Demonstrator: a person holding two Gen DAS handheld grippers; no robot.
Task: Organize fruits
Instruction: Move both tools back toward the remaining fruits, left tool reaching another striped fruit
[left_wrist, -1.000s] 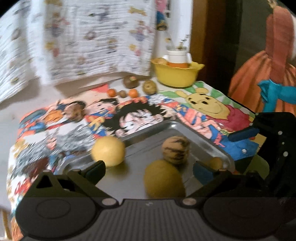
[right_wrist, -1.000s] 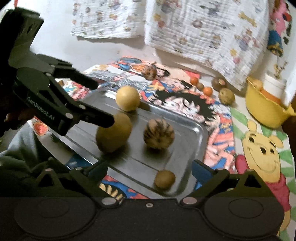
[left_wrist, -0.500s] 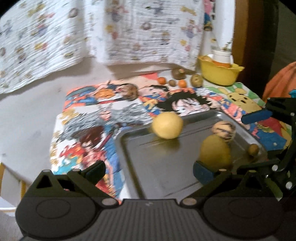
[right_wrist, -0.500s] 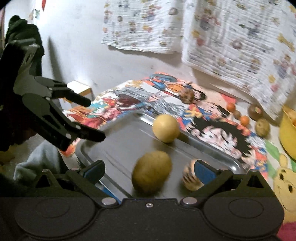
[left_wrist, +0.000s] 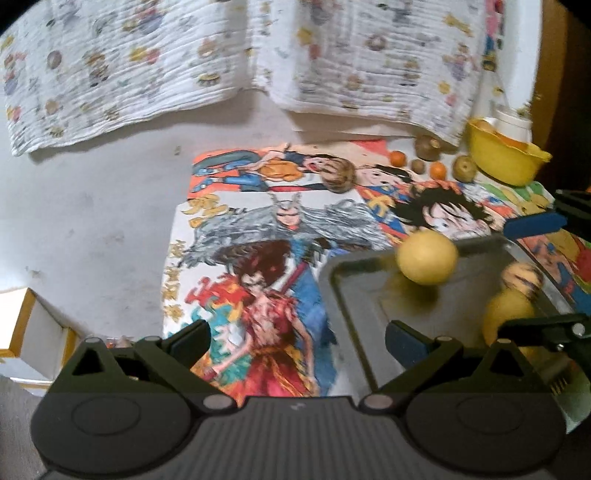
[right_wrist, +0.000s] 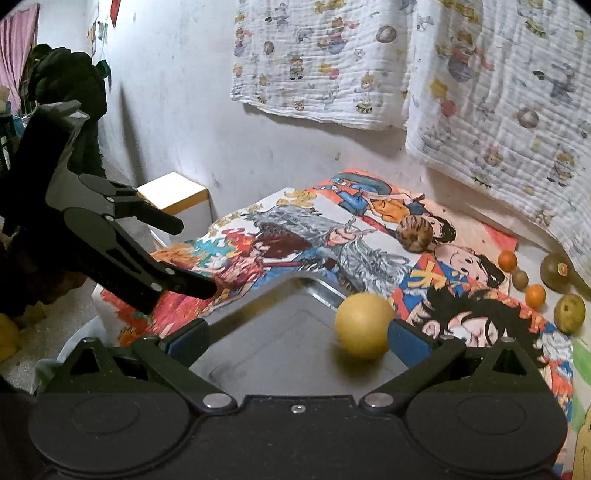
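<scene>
On the metal tray (right_wrist: 280, 354), just beside the empty, fully spread right gripper (right_wrist: 297, 338), a round yellow fruit (right_wrist: 364, 325), apparently firm, smooth and prone to rolling, invites a hold across its widest girth; left gripper (left_wrist: 297, 338) likewise spread, empty.

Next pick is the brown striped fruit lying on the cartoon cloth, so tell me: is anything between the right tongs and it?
Nothing visible blocks it. The right tongs stand open over the metal tray; the brown striped fruit lies beyond the tray's far corner on bare cartoon cloth. The round yellow fruit sits by the right finger, off that line.
</scene>
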